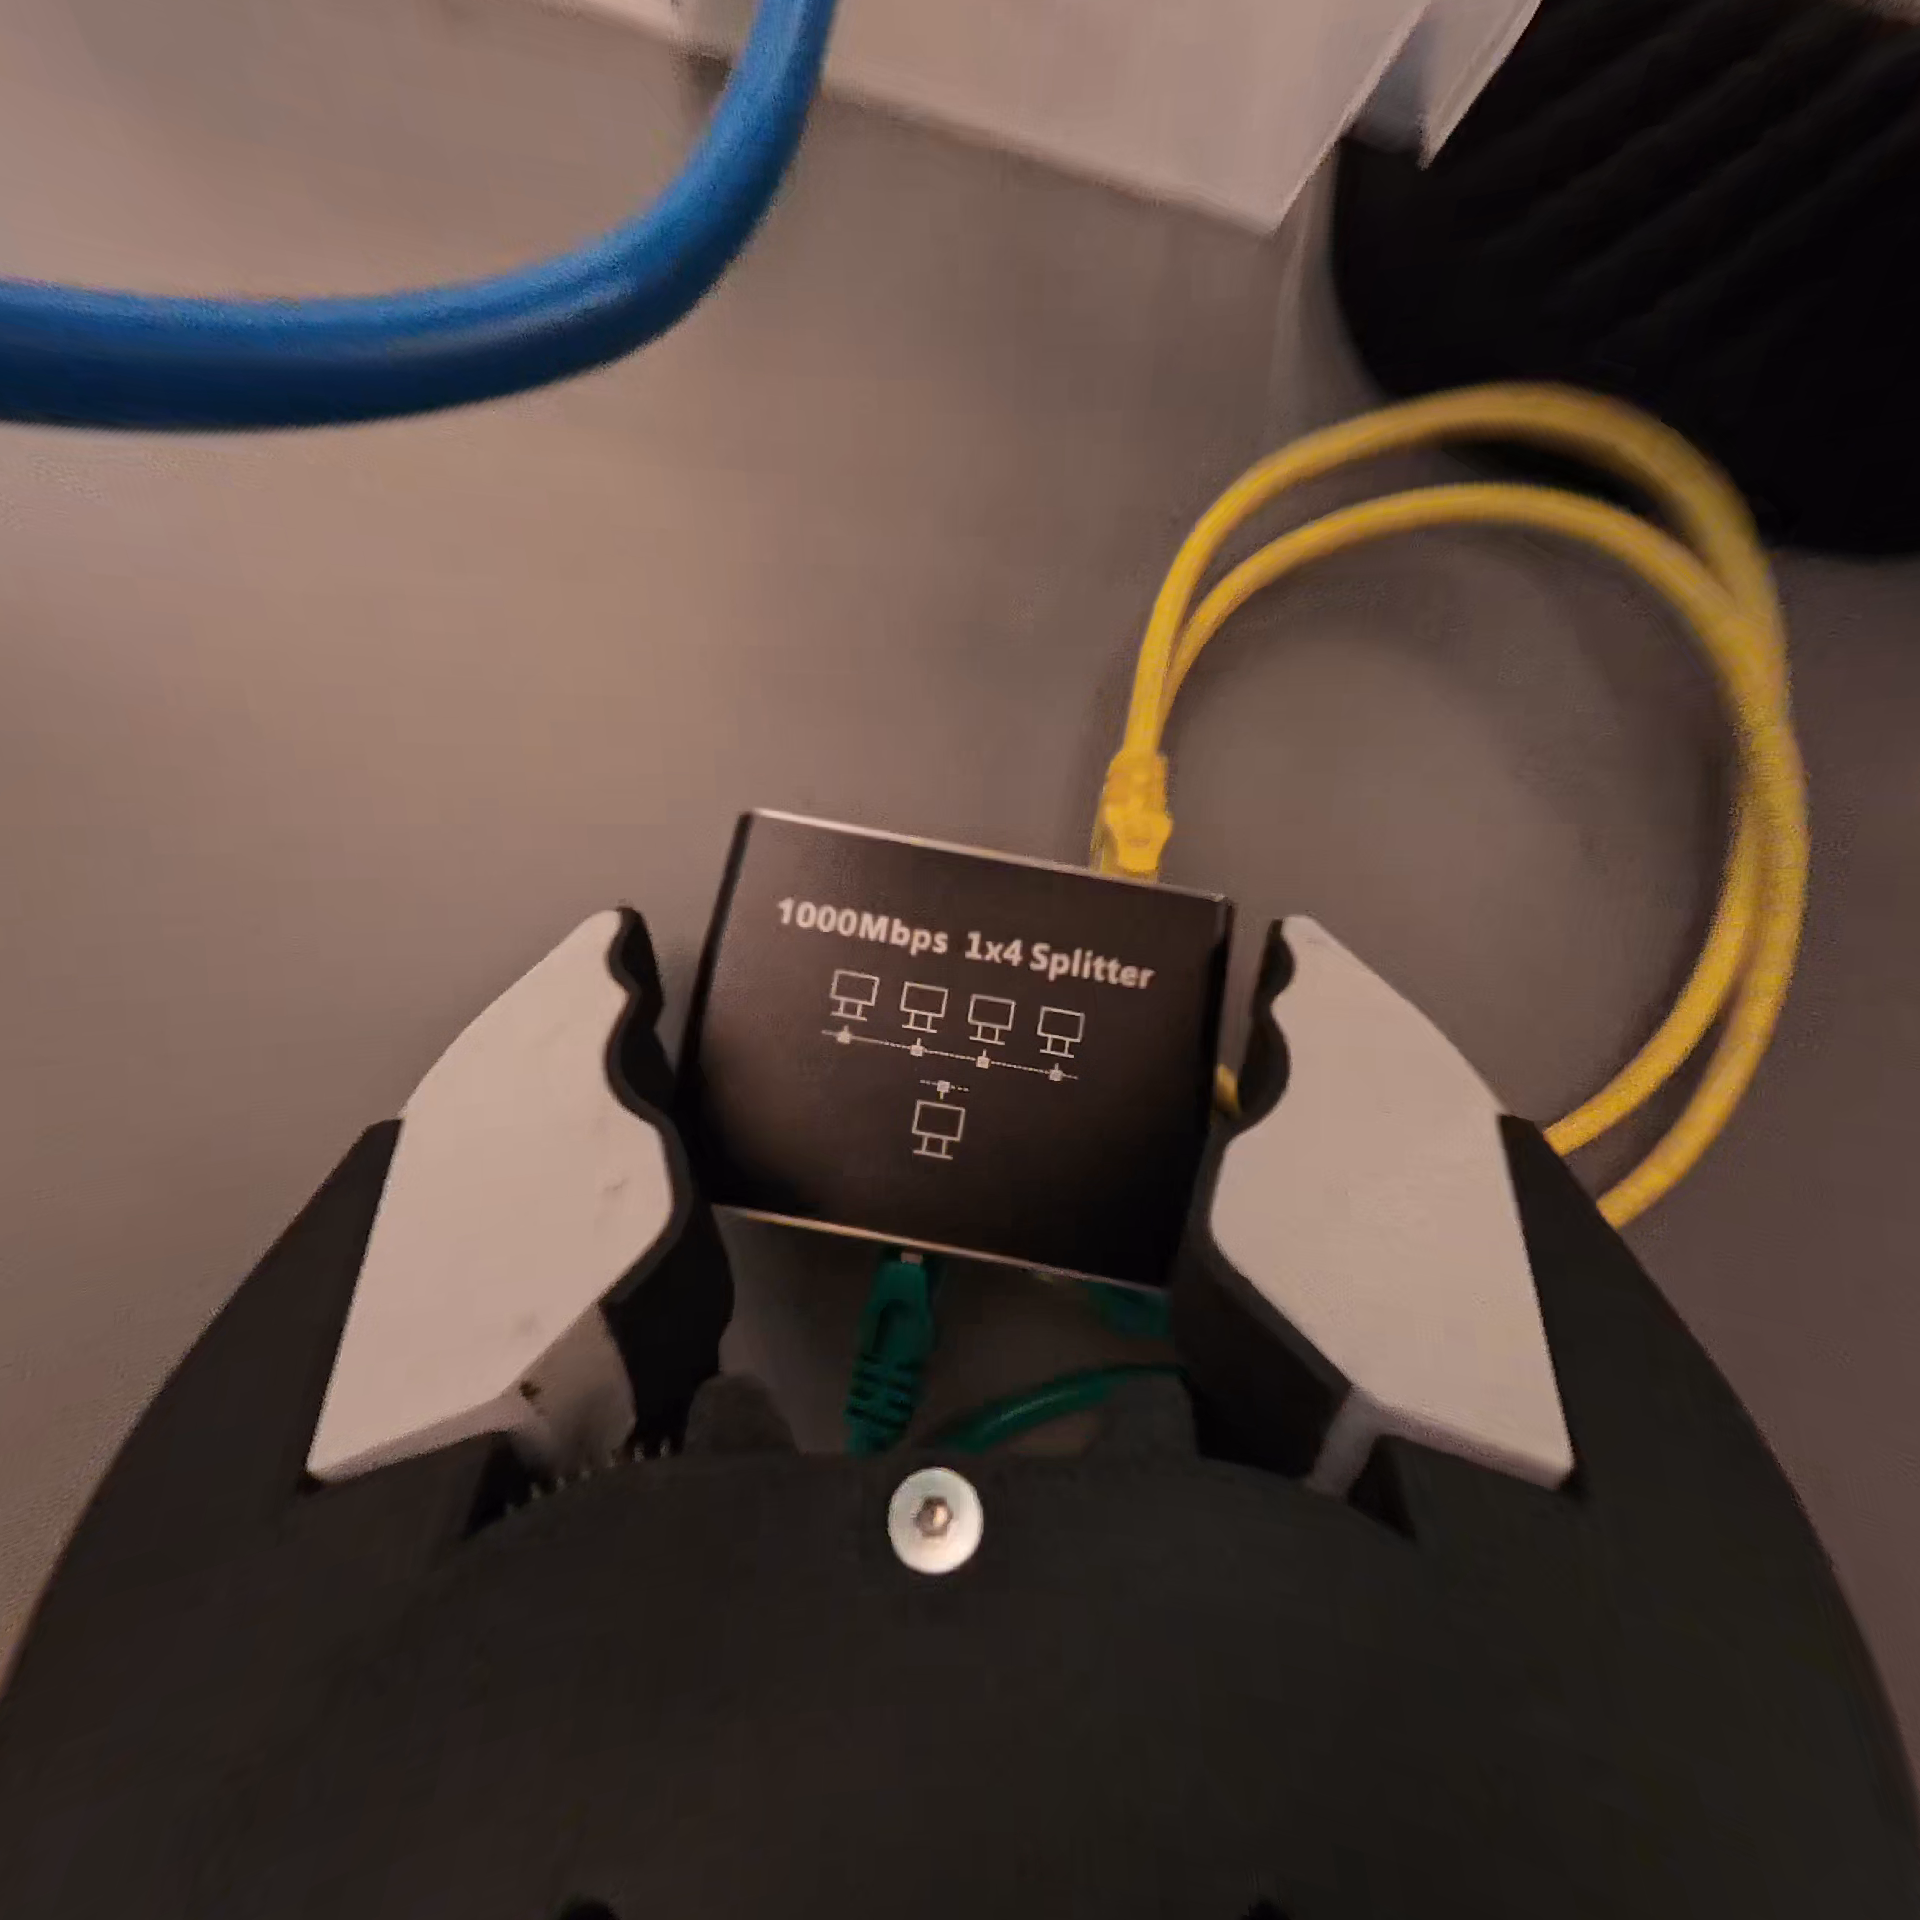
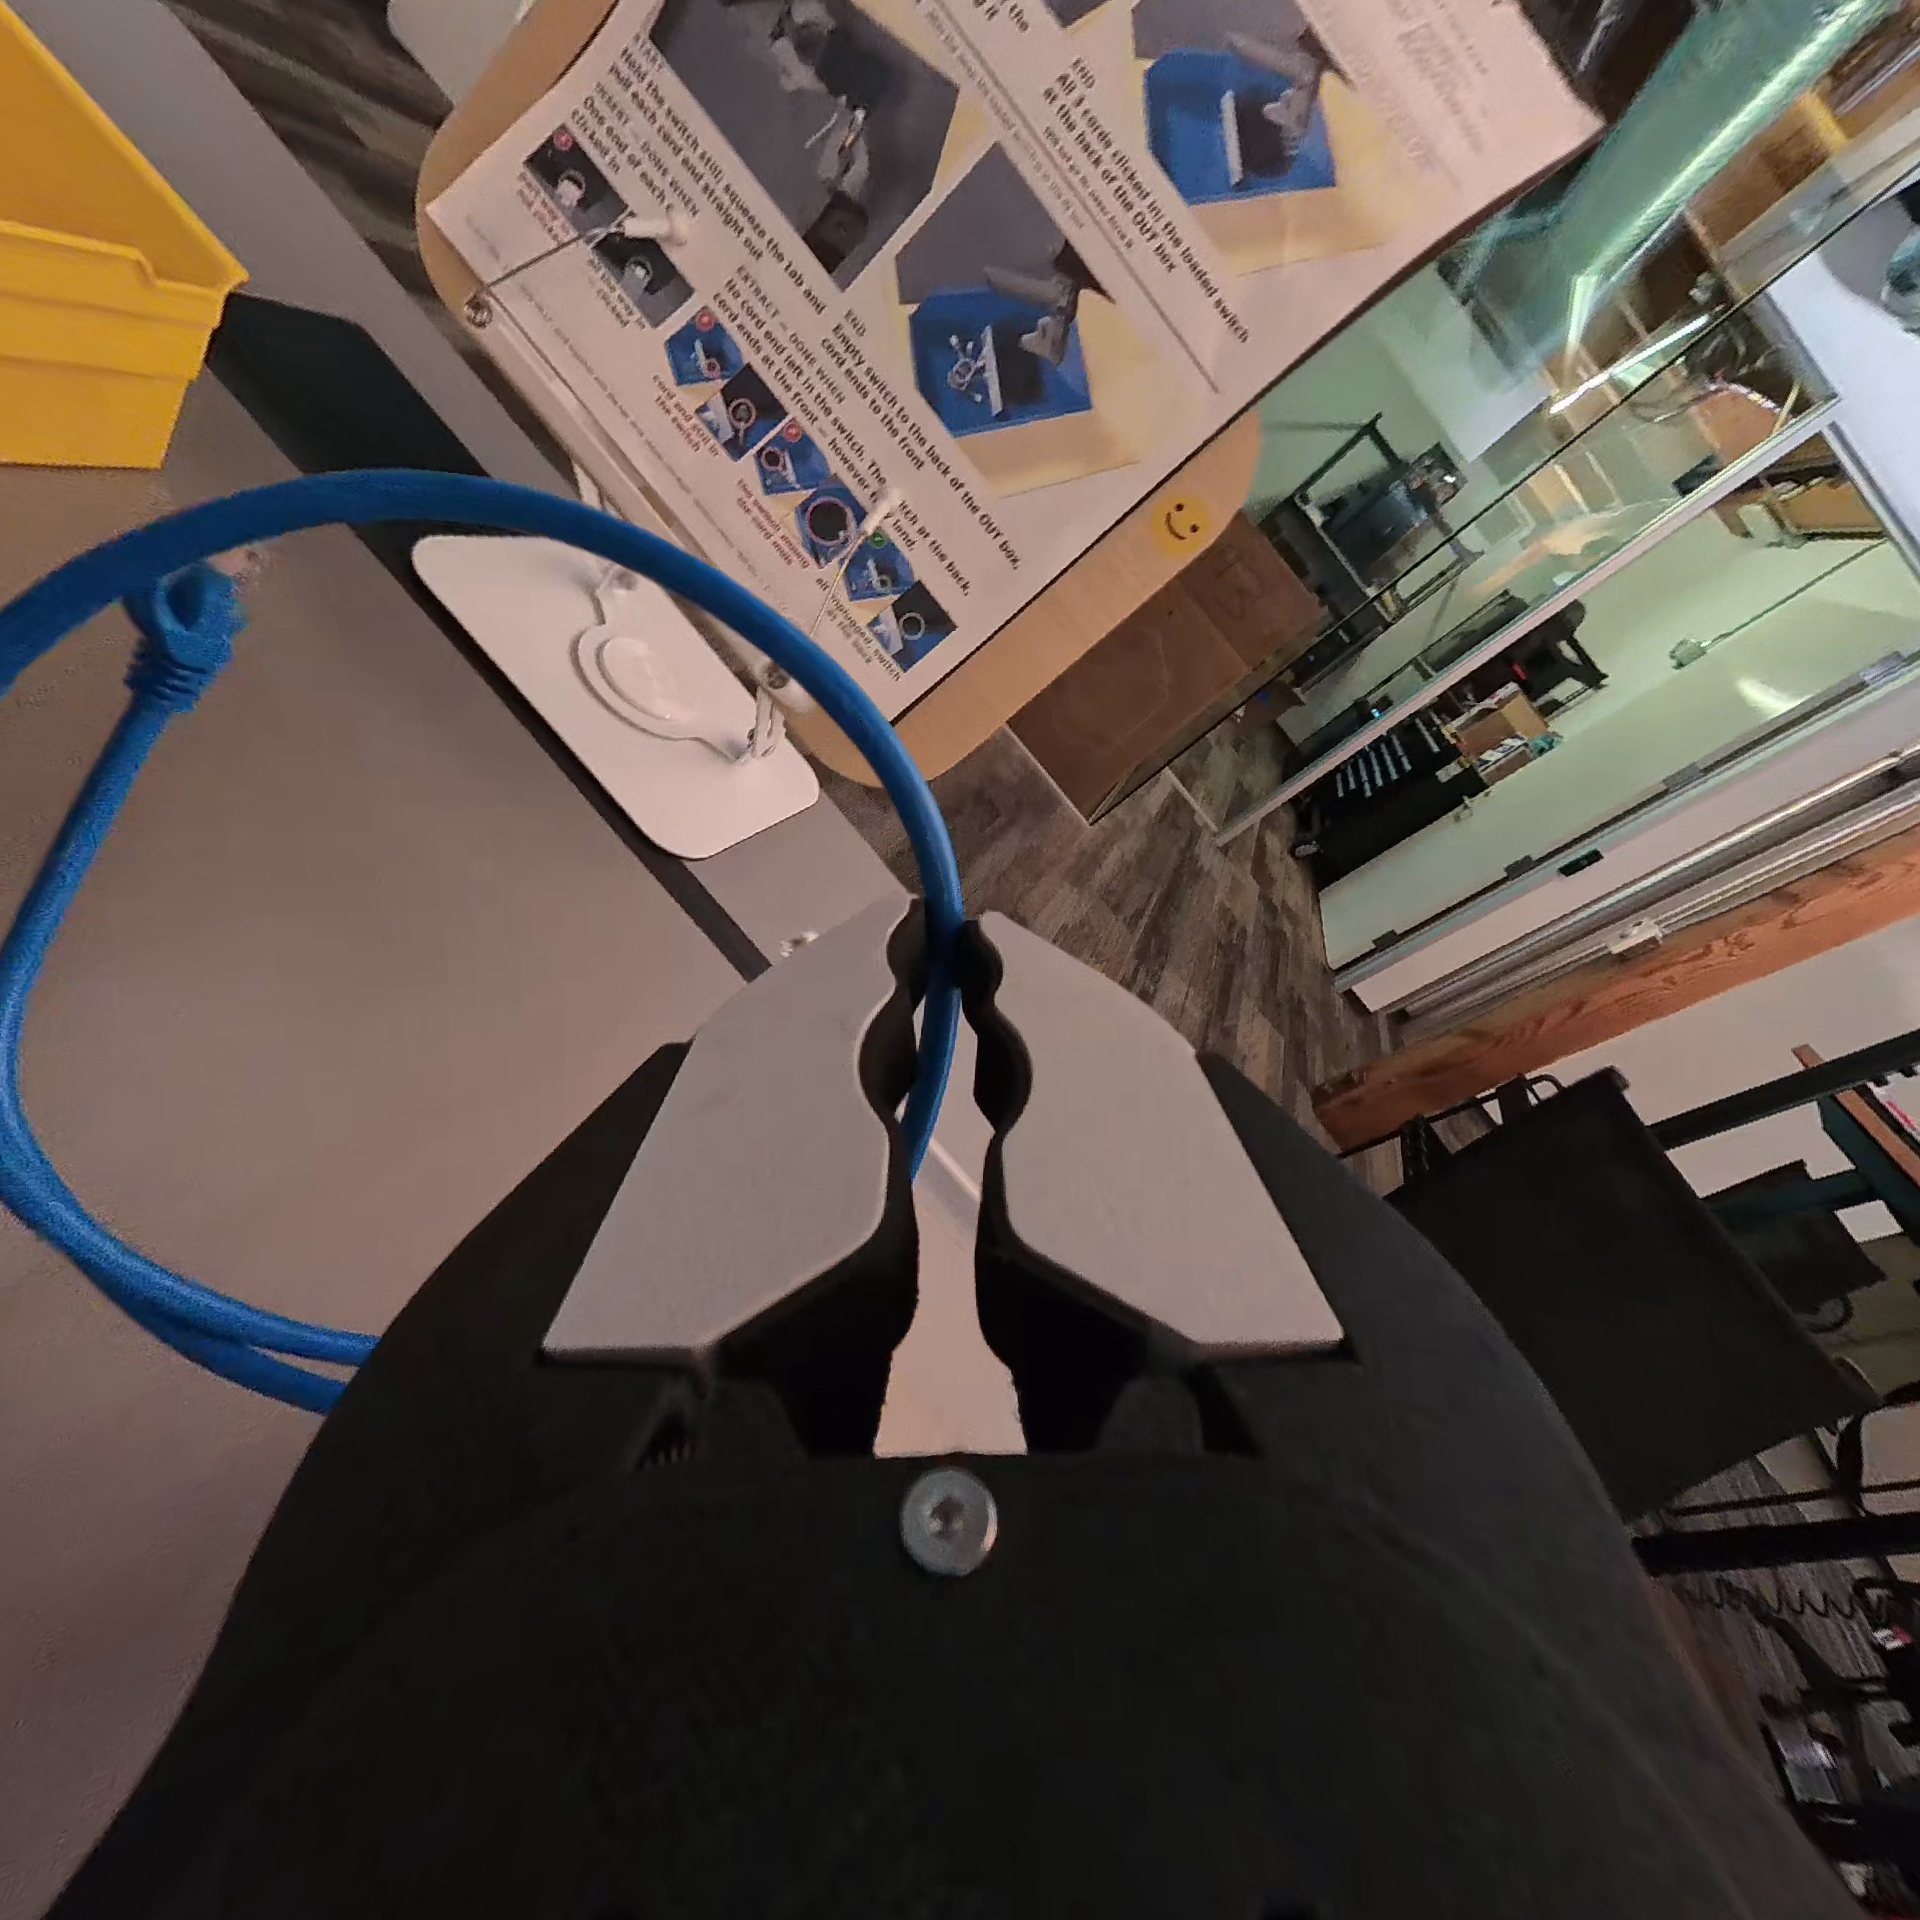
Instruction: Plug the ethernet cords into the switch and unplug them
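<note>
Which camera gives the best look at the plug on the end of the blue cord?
The right wrist view. There the blue cord loops from the right gripper, which pinches it, round to its free blue plug, seen whole though slightly blurred. The left wrist view shows only a blurred stretch of blue cord, with no plug.

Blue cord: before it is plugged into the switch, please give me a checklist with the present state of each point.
1. Switch gripped by left gripper, one jaw on each side: ok.
2. Blue cord pinched in right gripper: ok.
3. Blue plug held near the jaws: not ok; it hangs free at the far end of the loop.
4. Yellow cord seated at the far side: ok.
5. Green cord seated at the near side: ok.
6. A free port for the blue plug: cannot tell; port faces are hidden.
</note>
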The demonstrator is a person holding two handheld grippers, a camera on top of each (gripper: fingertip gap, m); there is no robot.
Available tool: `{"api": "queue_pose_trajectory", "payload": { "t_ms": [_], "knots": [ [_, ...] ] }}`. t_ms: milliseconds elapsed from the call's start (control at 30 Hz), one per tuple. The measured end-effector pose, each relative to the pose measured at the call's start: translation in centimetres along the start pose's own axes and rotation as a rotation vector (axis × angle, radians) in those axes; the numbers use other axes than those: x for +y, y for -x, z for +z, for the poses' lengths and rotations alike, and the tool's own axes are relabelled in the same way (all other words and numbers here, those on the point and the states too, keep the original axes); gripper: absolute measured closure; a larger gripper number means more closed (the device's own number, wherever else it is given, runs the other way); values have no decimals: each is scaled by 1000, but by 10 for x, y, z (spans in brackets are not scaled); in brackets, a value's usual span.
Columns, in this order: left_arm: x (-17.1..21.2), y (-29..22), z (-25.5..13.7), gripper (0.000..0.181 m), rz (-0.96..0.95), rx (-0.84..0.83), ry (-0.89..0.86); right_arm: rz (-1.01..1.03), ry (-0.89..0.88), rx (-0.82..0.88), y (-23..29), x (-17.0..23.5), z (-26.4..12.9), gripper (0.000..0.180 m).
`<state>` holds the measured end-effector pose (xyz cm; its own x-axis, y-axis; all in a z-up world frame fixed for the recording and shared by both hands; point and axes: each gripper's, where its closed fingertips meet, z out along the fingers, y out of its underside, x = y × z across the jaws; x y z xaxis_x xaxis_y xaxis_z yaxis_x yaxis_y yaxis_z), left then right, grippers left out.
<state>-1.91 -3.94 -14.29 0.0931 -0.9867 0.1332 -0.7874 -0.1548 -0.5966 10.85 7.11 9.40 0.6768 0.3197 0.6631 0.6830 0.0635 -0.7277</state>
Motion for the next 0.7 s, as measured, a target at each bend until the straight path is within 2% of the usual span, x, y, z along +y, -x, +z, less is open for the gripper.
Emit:
{"api": "queue_pose_trajectory", "payload": {
  "t_ms": [33,133,300,400,467,567,633,700],
  "knots": [
    [-8,-2,-7,69,-18,26,-52,5,-8,15,-4,0,-2,173],
    [-40,-4,-47,63,-60,68,-266,45,-60,17,-11,-3,-8,173],
    [-61,29,-113,74,-225,-3,-539,127,-169,-42,-6,-22,-15,173],
    [-68,40,-138,81,-331,66,-701,165,-240,-89,0,-36,-20,173],
    [-78,28,-154,96,-350,223,-815,199,-280,-127,4,-44,-23,173],
    [-90,-1,-173,138,-297,450,-907,247,-321,-173,8,-51,-26,173],
    [-92,-13,-169,150,-252,472,-869,278,-329,-205,12,-51,-23,173],
    [-90,-23,-161,175,-198,470,-806,298,-297,-255,21,-46,-15,174]
  ]
}}
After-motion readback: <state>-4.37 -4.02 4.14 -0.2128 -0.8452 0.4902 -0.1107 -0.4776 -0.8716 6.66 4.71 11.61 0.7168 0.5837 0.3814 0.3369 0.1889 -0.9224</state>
